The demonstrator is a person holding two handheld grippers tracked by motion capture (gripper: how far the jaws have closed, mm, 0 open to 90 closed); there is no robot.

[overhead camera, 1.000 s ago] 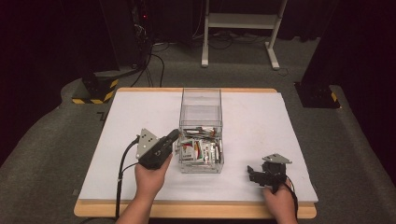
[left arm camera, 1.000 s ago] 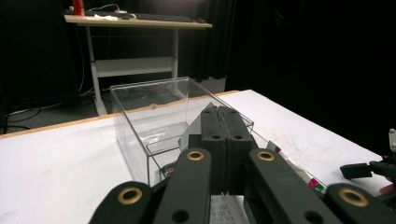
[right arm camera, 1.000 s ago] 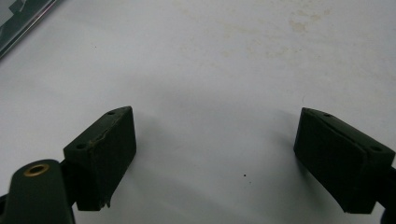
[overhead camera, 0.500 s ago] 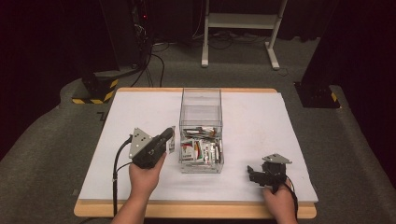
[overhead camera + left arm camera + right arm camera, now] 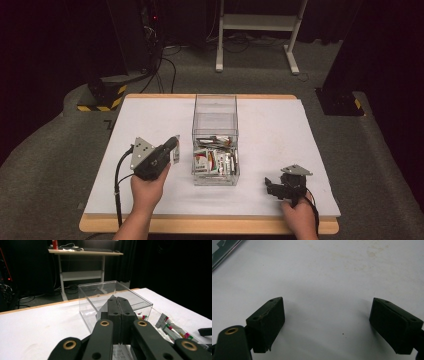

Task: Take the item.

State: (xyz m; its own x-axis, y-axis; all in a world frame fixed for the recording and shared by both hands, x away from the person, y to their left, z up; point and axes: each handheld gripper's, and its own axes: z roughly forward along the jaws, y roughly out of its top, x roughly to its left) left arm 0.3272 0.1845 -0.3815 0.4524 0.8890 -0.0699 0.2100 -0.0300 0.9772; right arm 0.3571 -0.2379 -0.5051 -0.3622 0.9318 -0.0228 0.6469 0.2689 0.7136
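Nearest the person, the right claw (image 5: 276,188) rests low on the white bench (image 5: 280,135) close to its front edge, its jaws spread wide over bare surface in the right gripper view, released and holding nothing. Bare bench lies ahead of it and to its right.

Further in, the left claw (image 5: 173,150) is held above the bench just left of the clear box (image 5: 215,120). Its jaws are clenched together, and what looks like a thin pale packet (image 5: 175,156) is pinched between them; a sliver of it shows at the tips in the left gripper view, though its print cannot be read.

The box's near half holds a loose heap of small sachets (image 5: 215,161); its far half looks empty. These packets are probably light, thin and floppy, somewhat slick, and hard to crush; an edge or corner pinch should serve best, since flat faces give the jaws little to bite.

The box walls are upright and thin, so a claw reaching in likely needs to come from above. Wide clear bench lies left of the box and beyond it to the wooden far edge
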